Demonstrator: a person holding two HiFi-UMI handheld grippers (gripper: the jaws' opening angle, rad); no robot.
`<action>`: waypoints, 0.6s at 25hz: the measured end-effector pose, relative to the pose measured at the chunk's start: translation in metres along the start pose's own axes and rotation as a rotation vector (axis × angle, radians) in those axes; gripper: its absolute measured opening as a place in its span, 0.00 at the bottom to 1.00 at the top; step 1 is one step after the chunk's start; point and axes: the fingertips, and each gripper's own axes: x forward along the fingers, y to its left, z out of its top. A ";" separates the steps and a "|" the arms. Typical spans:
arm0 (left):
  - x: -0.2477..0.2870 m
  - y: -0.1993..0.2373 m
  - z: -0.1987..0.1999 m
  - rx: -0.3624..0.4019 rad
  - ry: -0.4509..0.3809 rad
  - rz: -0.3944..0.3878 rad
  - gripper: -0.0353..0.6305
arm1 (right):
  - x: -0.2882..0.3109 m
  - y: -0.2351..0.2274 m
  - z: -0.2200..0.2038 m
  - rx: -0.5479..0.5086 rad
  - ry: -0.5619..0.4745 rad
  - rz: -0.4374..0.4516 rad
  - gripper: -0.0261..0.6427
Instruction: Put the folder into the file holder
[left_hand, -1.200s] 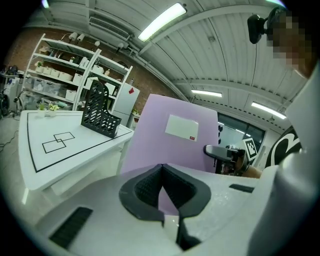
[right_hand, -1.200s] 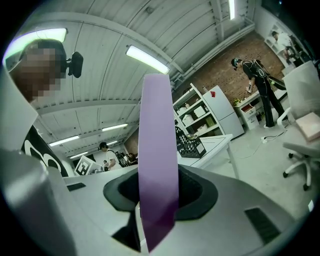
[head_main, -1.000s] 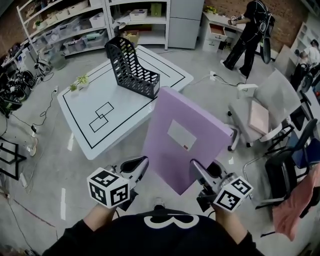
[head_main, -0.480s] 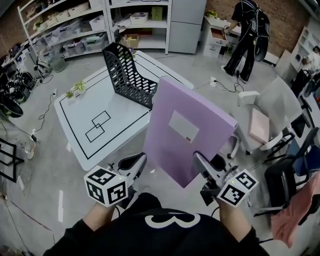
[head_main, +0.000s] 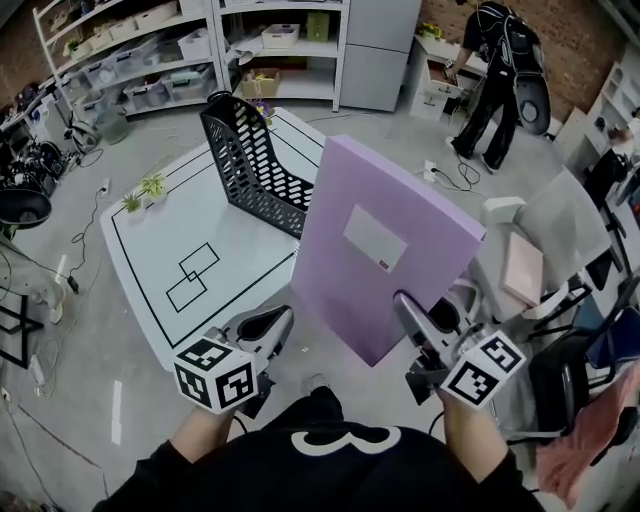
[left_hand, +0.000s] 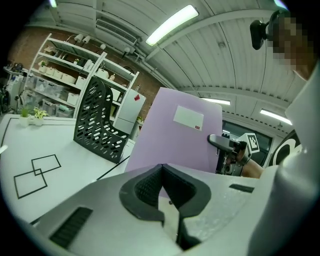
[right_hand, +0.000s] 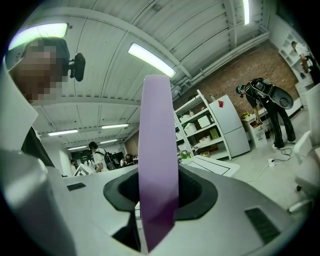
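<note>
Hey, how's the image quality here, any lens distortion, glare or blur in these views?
Head view: fisheye bows the table edges and shelving; the folder is sharp and evenly lit. Left gripper view: dark corners, a strip light blown out, the file holder crisp. Right gripper view: same dark corners; the folder's near edge looks soft.

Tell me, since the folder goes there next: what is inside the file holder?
Nothing shows inside the file holder; it looks empty from above. The purple folder covers its near end.

right gripper (head_main: 408, 312) holds purple folder (head_main: 340, 290) beside table (head_main: 240, 250).
</note>
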 end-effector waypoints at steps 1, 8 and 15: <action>0.006 0.006 0.006 -0.006 -0.003 0.004 0.06 | 0.008 -0.006 0.006 -0.009 0.004 -0.002 0.28; 0.041 0.049 0.046 -0.061 -0.038 0.040 0.06 | 0.069 -0.039 0.043 -0.036 0.037 0.025 0.28; 0.055 0.094 0.076 -0.098 -0.094 0.105 0.06 | 0.130 -0.050 0.087 -0.070 0.035 0.123 0.28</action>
